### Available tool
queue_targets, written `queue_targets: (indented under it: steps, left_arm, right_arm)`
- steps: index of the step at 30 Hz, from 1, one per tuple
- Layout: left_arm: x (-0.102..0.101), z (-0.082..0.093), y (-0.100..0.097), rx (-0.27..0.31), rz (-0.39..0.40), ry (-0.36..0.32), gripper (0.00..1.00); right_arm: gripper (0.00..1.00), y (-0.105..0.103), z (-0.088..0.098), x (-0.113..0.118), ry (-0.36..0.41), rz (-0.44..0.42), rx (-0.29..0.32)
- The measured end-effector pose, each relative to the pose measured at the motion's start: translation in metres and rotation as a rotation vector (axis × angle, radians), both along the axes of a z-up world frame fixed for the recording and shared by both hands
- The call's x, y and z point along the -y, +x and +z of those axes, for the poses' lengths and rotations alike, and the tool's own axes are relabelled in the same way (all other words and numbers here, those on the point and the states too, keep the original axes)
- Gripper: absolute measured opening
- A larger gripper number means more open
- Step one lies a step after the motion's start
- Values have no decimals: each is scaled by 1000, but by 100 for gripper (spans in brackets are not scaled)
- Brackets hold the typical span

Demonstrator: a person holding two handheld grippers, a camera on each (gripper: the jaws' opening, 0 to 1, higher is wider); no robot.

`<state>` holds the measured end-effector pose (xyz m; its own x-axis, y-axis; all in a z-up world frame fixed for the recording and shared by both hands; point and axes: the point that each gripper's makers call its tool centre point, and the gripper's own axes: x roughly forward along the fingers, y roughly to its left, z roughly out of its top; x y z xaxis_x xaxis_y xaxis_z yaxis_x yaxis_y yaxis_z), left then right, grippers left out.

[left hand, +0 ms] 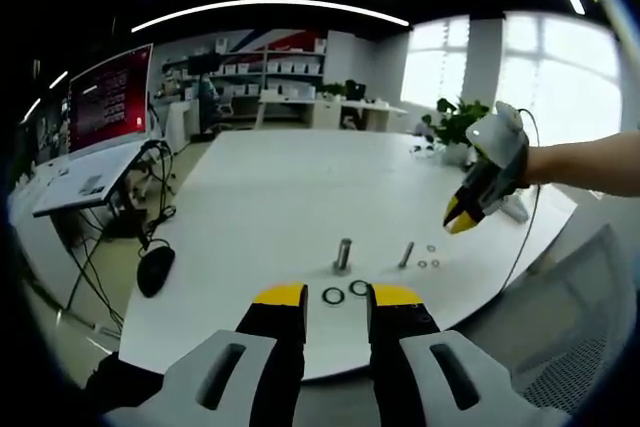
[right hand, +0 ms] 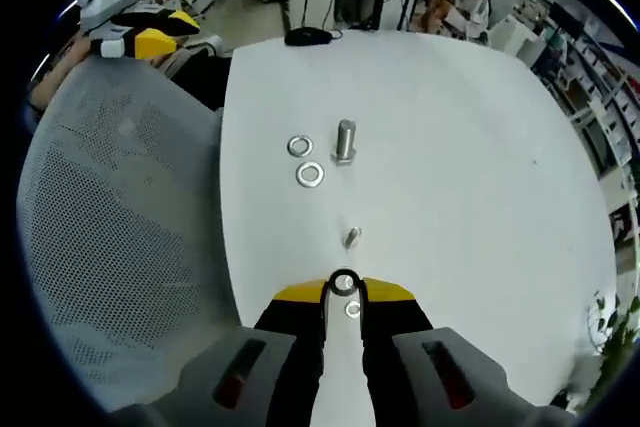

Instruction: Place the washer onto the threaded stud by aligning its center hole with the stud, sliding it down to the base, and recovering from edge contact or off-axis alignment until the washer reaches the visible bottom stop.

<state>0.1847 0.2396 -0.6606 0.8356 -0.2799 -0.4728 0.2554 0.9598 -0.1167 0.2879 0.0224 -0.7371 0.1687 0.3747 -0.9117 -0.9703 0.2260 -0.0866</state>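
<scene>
Over a white round table (right hand: 470, 147), the right gripper (right hand: 342, 290) hovers with its yellow-tipped jaws nearly together, a small washer (right hand: 344, 282) between the tips; whether they pinch it or it merely lies on the table between them cannot be told. A second small washer (right hand: 353, 310) lies just below it, in the slot between the jaws. Just beyond the tips stands a small threaded stud (right hand: 352, 237), bare of any washer. Farther on stands a larger stud (right hand: 345, 140) with two large washers (right hand: 310, 174) lying flat beside it. A grey mesh chair back (right hand: 110, 237) sits at the table's edge, and past it the left gripper (right hand: 140, 37) is held off the table.

In the left gripper view, the left gripper (left hand: 335, 294) has its jaws apart and holds nothing; the two large washers (left hand: 334, 295) lie on the table just past the tips, the larger stud (left hand: 343, 253) behind them, the small stud (left hand: 406, 254) and small washers to its right. The right gripper (left hand: 462, 215) hangs over the table's right side, held by a person's hand (left hand: 520, 162). A black computer mouse (left hand: 155, 269) rests at the table's left edge; a red-lit monitor (left hand: 110, 97) and a potted plant (left hand: 455, 122) stand beyond.
</scene>
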Motion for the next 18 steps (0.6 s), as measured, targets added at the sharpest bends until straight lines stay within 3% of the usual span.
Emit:
queue_targets:
  steps: [18]
  left_arm:
    - [0,-3,-1,-19,-1,7,21]
  right_arm:
    - [14,8,-9,-27,-10,23,-13]
